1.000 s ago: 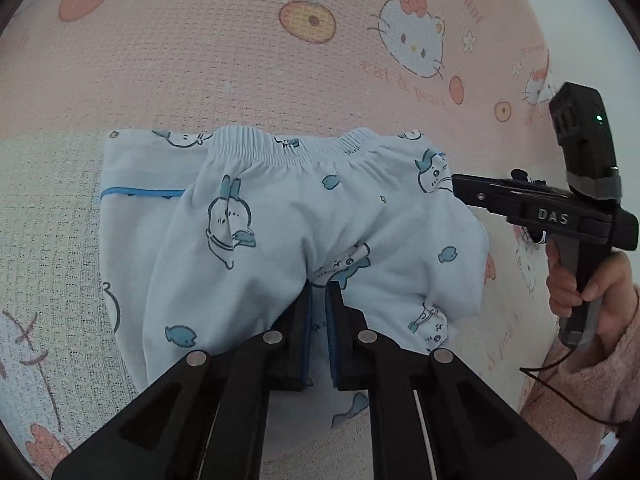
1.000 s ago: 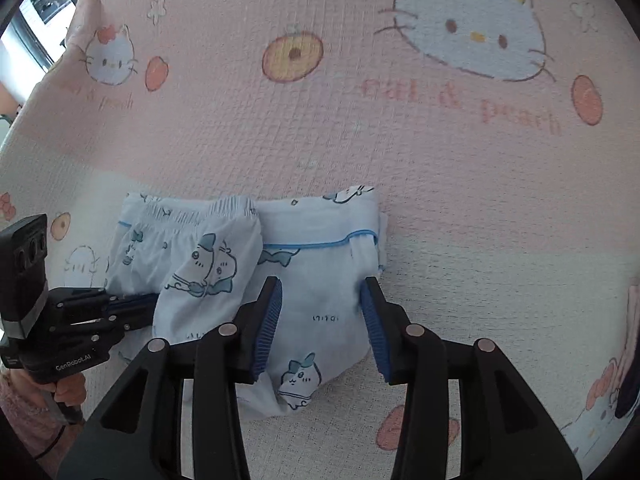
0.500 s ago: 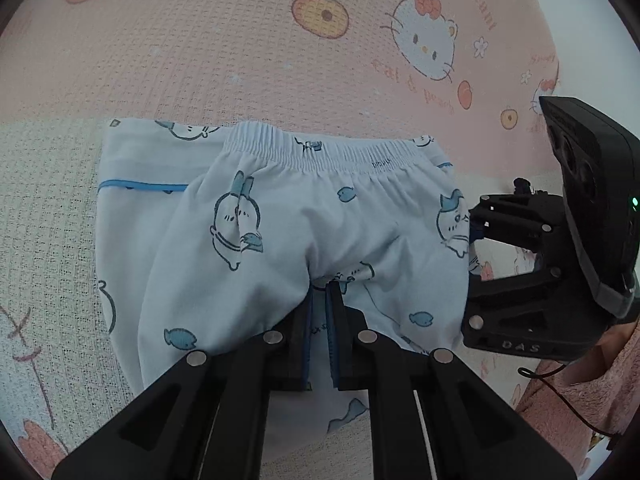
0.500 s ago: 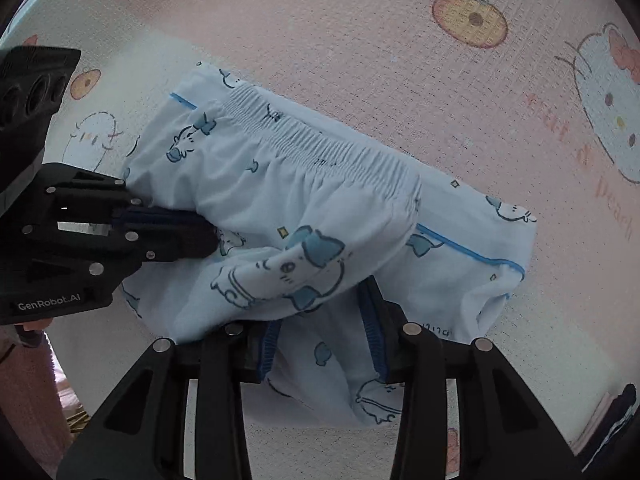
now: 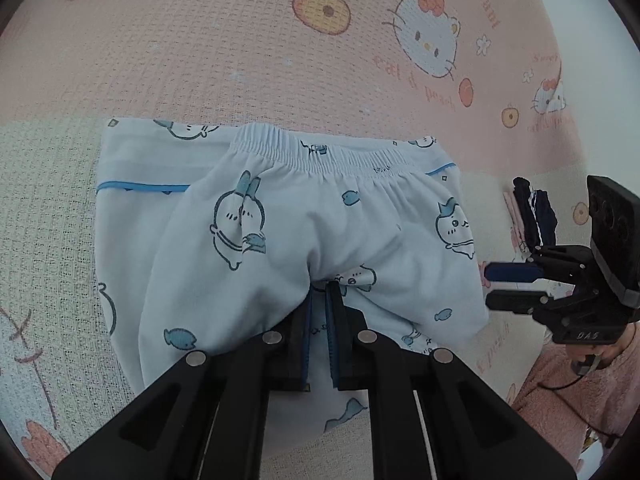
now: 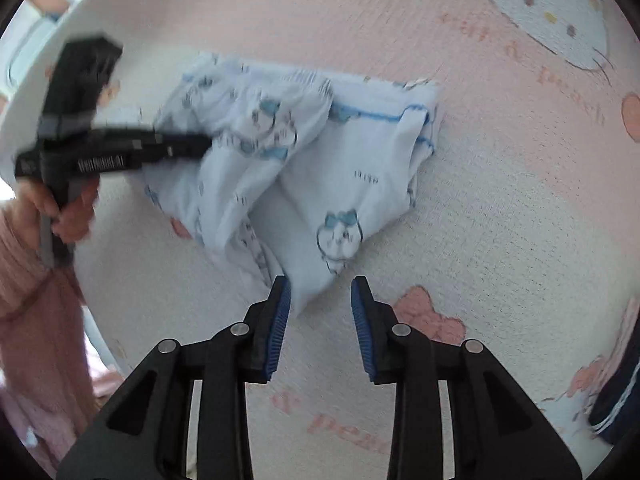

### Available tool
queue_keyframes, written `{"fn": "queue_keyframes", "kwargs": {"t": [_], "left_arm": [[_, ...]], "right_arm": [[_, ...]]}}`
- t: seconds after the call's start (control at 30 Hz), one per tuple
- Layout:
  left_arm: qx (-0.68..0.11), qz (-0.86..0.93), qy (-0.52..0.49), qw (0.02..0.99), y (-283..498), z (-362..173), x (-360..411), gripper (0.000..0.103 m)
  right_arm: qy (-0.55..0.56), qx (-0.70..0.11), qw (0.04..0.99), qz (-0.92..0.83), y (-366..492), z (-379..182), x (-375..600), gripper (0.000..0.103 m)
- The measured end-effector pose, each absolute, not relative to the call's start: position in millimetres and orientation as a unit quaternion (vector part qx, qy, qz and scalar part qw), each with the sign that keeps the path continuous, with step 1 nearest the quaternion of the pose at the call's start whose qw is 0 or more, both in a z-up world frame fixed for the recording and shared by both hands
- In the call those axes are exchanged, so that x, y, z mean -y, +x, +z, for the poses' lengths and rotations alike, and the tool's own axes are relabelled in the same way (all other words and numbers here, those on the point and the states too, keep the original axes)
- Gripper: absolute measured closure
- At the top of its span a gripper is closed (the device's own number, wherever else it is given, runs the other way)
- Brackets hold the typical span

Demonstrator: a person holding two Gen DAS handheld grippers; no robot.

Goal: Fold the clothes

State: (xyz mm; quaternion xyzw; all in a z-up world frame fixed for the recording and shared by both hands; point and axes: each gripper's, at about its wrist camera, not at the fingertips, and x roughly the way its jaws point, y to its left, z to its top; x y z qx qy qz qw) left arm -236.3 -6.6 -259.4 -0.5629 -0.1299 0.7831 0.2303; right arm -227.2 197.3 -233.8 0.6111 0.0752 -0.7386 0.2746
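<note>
Light blue pyjama trousers (image 5: 304, 240) with cartoon prints lie partly folded on the pink blanket (image 5: 200, 48), waistband away from me. My left gripper (image 5: 325, 300) is shut on a fold of this cloth near the crotch. In the right wrist view the same trousers (image 6: 312, 160) look bunched, and the left gripper (image 6: 192, 146) reaches into them from the left. My right gripper (image 6: 320, 296) stands open just off the garment's near corner, with nothing between its fingers. From the left wrist view, the right gripper (image 5: 496, 286) hangs open beside the trousers' right edge.
A dark folded garment (image 5: 534, 210) with pink cloth lies beyond the trousers' right side, and a dark striped item (image 6: 616, 404) sits at the lower right. A person's hand (image 6: 68, 216) and pink sleeve (image 6: 32, 320) hold the left tool. The blanket's edge (image 6: 92, 312) drops off at left.
My right gripper has let go of the trousers and drawn back off the cloth, standing open beside it. The left gripper still pinches the same fold.
</note>
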Motion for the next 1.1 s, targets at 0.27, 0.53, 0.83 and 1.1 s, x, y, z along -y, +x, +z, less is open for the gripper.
{"fn": "queue_keyframes", "kwargs": {"t": [0.27, 0.53, 0.83, 1.1], "left_arm": [[0.062, 0.794, -0.586, 0.149, -204.9, -237.8, 27.1, 0.087], [0.215, 0.793, -0.565, 0.073, -157.4, -225.6, 104.2, 0.062], [0.297, 0.777, -0.545, 0.109, -148.8, -258.6, 91.9, 0.052], [0.25, 0.799, -0.533, 0.119, -155.9, -234.7, 65.3, 0.087]], "right_arm": [[0.581, -0.053, 0.241, -0.776, -218.7, -239.3, -157.8, 0.064], [0.534, 0.045, 0.085, -0.84, -172.8, -220.8, -230.2, 0.056], [0.547, 0.236, 0.127, -0.793, -153.1, -263.2, -233.7, 0.039], [0.547, 0.313, 0.151, -0.762, -155.6, -272.8, -239.1, 0.088]]}}
